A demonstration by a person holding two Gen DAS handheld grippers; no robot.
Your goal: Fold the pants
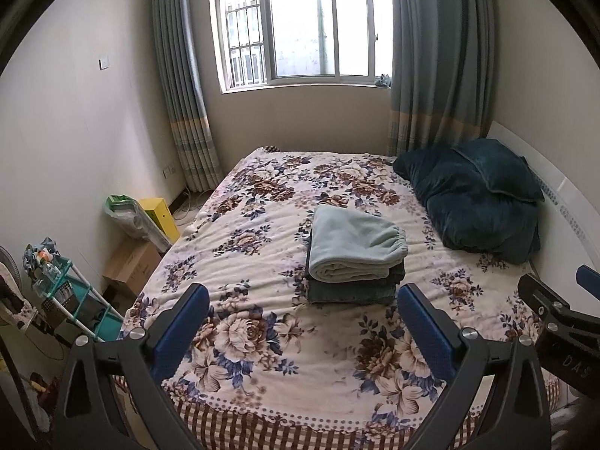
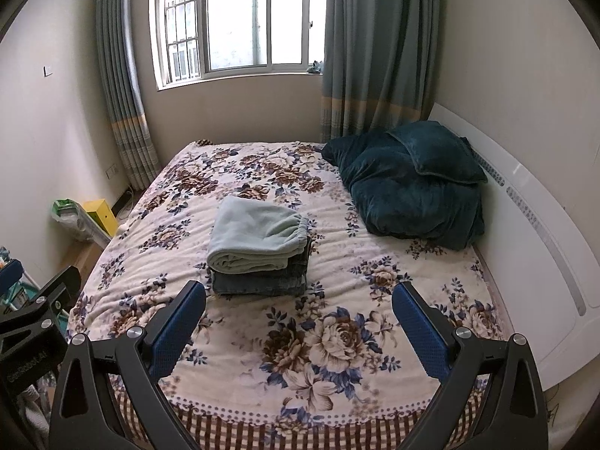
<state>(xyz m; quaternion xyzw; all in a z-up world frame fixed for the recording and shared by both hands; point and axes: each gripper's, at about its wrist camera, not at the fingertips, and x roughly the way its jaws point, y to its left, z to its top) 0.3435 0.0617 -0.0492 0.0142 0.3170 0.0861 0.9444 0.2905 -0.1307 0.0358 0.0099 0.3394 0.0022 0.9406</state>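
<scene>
On the bed [image 1: 262, 375], near its middle, folded pants [image 1: 356, 247] sit in a pile. Dark pillows [image 1: 476, 198] lie by the far right corner. Behind is a window [image 1: 300, 22] with curtains [image 1: 438, 56]. Left gripper [image 1: 303, 311] and right gripper [image 2: 299, 309] are wide and hold nothing.

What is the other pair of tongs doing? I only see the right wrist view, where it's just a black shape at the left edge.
Observer: The left tongs are open and empty. They are held over the near end of the bed and point at the stack of folded pants.
Operator: What is that teal sliver behind them?
Observer: It's a teal rack of shelves, standing left of the bed.
Operator: Is there anything next to it?
Observer: A cardboard box sits between the rack and the bed.
</scene>
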